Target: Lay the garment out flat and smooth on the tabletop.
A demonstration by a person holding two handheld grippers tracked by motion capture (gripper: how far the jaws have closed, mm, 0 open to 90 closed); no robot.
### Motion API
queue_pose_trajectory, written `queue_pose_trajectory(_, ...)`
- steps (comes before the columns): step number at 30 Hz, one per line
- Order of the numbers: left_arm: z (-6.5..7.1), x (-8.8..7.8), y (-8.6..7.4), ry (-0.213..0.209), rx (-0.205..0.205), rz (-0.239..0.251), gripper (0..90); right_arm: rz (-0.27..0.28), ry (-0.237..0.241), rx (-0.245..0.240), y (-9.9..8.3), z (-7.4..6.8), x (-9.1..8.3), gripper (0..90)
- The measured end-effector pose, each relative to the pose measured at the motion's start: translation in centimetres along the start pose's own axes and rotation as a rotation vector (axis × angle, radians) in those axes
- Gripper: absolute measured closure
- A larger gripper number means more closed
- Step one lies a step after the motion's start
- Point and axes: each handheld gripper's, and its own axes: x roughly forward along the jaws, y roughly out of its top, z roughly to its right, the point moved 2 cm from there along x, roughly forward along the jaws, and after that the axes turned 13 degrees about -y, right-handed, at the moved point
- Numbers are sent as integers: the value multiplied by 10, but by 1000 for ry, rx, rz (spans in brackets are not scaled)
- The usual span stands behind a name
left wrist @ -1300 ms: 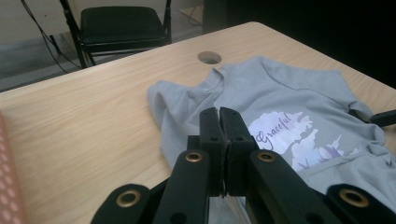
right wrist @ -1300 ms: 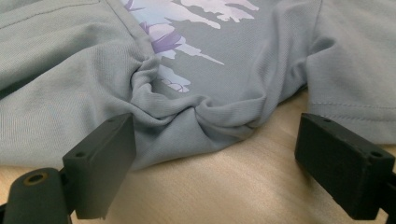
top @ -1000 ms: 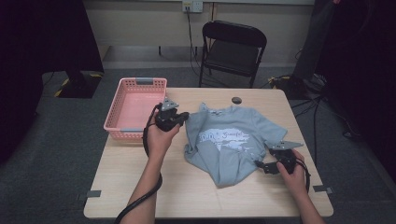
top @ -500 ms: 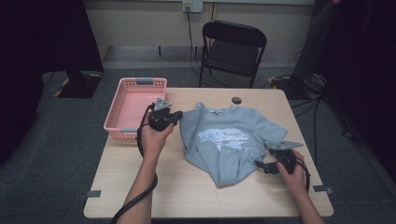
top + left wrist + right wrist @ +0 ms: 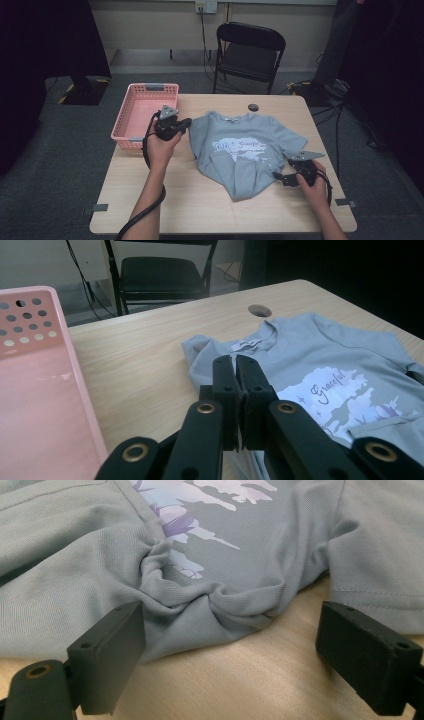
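Note:
A grey T-shirt (image 5: 245,145) with a pale print lies front up on the wooden table (image 5: 200,200), its sleeves and lower part folded in. My left gripper (image 5: 186,121) hovers just left of the shirt's shoulder, between it and the pink basket; its jaws (image 5: 235,360) are shut together with nothing in them. My right gripper (image 5: 277,177) rests at the shirt's lower right edge. In the right gripper view its jaws (image 5: 232,617) stand wide open on either side of a bunched fold of the shirt (image 5: 225,530), without touching it.
A pink perforated basket (image 5: 152,86) stands at the table's left, its rim (image 5: 80,375) close to my left gripper. A small dark round disc (image 5: 253,106) lies near the far edge. A black folding chair (image 5: 247,55) stands behind the table.
My left gripper has drawn slightly left, off the shirt's shoulder and toward the basket. The right gripper has stayed where it was.

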Motion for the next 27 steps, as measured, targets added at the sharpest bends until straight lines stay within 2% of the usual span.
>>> queue_pose_trajectory(9, -15, -7, -5, -1, -45, 43, 883, 1, 0, -1, 0, 0, 0, 118)
queue_pose_trajectory(15, -23, -9, -14, 10, -76, 45, 874, 0, 0, 0, 0, 0, 0, 118)
queue_pose_trajectory(16, -23, -8, -15, 8, -82, 53, 823, 0, 0, 0, 0, 0, 0, 118)
queue_pose_trajectory(17, -23, -7, -17, 7, -81, 68, 716, 0, 0, 0, 0, 0, 0, 117)
queue_pose_trajectory(20, -21, -3, -24, 6, -33, 66, 495, 0, 0, 0, 0, 0, 0, 118)
queue_pose_trajectory(22, -20, -1, -26, 3, -28, 64, 374, 0, 0, 0, 0, 0, 0, 118)
queue_pose_trajectory(23, -16, 1, -31, -4, -26, 64, 374, 1, 0, -1, 0, 0, 0, 118)
queue_pose_trajectory(24, -16, 1, -31, -4, -26, 64, 269, 1, 0, -1, 0, 0, 0, 118)
queue_pose_trajectory(27, -11, 3, -36, -12, -15, 49, 235, 0, 0, 0, 0, 0, 0, 118)
